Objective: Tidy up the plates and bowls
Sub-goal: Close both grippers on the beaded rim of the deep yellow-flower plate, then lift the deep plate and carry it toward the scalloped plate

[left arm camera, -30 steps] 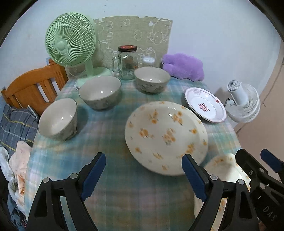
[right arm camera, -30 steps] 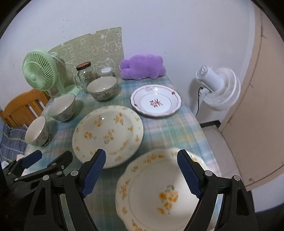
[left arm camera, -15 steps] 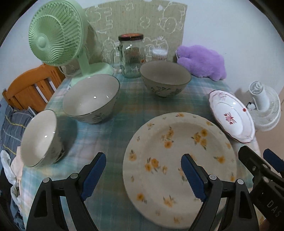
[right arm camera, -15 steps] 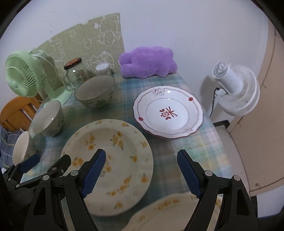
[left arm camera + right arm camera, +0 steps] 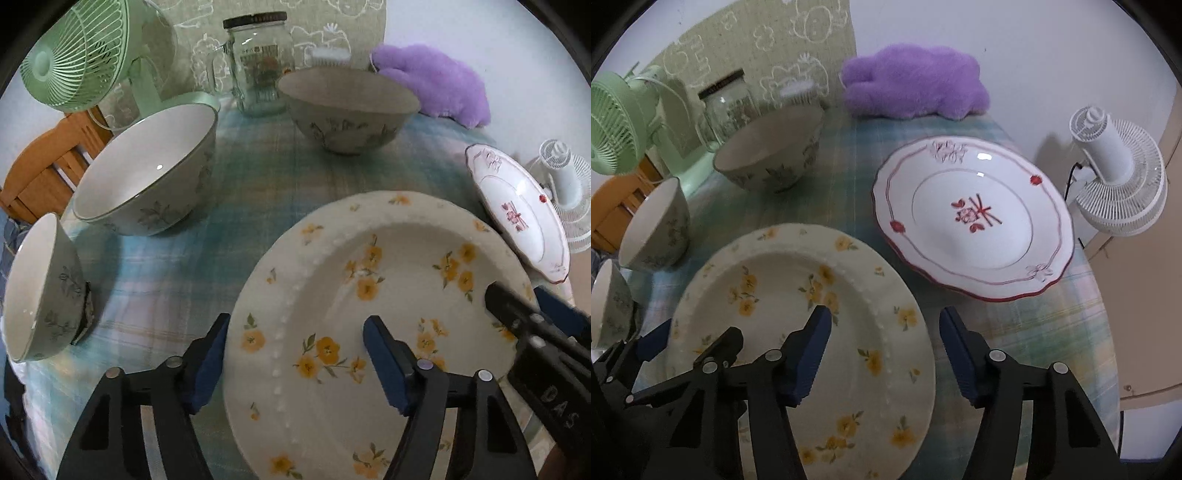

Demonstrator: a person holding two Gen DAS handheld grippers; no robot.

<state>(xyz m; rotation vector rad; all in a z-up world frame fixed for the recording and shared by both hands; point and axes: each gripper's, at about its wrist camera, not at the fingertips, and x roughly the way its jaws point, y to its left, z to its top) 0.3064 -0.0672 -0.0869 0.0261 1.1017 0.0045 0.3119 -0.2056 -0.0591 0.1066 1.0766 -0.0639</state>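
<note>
Both grippers' closing fingers astride yellow-flowered plate (image 5: 369, 295), seemingly untouched.

The right gripper (image 5: 882, 347) straddles the right rim of the cream yellow-flowered ceramic plate (image 5: 768, 295), its jaws closing, pads apart from it

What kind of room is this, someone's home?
Most likely a home dining corner: a table with a plaid tablecloth, patterned bowls and plates, a wooden chair and a purple plush toy.
</note>
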